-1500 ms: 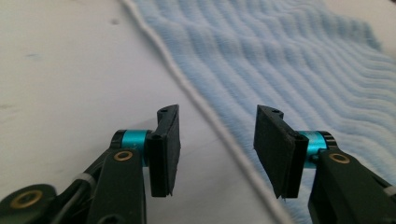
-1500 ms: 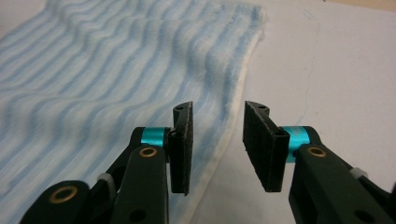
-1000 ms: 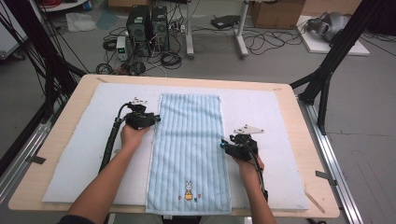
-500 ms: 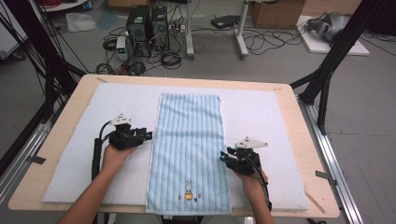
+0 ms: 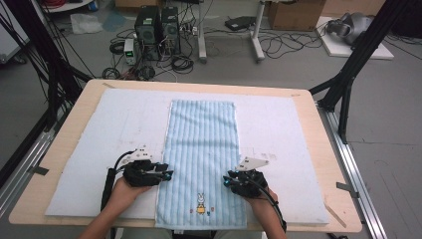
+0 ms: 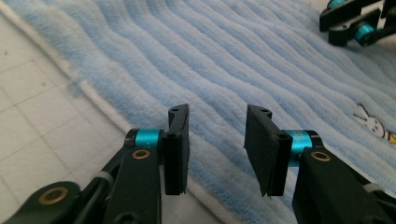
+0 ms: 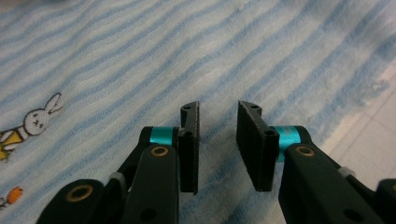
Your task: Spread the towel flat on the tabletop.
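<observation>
**Two grippers at the near end of one striped towel**

There is one towel (image 5: pixel 201 159), one white mat (image 5: pixel 114 129) beneath it, one wooden worktop (image 5: pixel 323 164), and two grippers. The towel is pale blue with lengthwise ribbed stripes, lies flat and spread out, and carries a small rabbit picture (image 5: pixel 201 201) close to its near end (a tiny carrot shows beside the rabbit in the right gripper view). It runs lengthwise down the middle of the mat, its near edge at the person's side of the worktop.

The left gripper (image 5: pixel 166 174) sits at the towel's left long edge, level with the part just above the rabbit; in the left gripper view its jaws stand moderately apart over that edge, pads clear of the cloth, having just been closing. The right gripper (image 5: pixel 228 180) sits at the opposite long edge, pointing inward over the stripes; its jaws have also just been closing and now leave a narrow gap, with nothing pinched between them.
</observation>
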The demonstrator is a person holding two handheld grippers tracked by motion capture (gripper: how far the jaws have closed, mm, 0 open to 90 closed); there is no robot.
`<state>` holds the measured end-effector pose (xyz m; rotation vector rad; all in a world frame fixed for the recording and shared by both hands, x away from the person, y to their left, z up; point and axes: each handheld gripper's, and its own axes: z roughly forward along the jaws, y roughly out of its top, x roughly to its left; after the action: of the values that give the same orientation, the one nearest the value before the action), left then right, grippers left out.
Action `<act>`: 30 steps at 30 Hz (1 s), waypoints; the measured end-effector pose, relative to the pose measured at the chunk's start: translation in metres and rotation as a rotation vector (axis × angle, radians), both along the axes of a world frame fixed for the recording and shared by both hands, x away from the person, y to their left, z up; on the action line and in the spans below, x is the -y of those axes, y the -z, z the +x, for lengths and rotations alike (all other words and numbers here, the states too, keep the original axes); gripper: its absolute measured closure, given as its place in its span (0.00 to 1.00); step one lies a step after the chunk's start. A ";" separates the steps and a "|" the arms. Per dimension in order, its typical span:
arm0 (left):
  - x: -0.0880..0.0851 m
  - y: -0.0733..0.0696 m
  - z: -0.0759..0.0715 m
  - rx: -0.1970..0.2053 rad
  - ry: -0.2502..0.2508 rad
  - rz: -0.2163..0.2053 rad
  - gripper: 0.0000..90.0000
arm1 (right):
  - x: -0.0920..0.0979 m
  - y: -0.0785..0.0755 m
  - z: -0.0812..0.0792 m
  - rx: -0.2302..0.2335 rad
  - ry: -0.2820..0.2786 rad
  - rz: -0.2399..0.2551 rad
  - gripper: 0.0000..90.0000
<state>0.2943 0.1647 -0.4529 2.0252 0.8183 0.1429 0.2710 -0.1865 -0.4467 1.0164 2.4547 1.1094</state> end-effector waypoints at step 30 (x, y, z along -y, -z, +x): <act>-0.046 -0.017 0.018 0.154 -0.145 -0.185 0.48 | 0.021 -0.002 0.010 0.019 0.060 -0.043 0.82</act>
<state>0.3121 0.2109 -0.4356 1.7592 0.8478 0.2911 0.2810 -0.2071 -0.4450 1.0545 2.4067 1.0378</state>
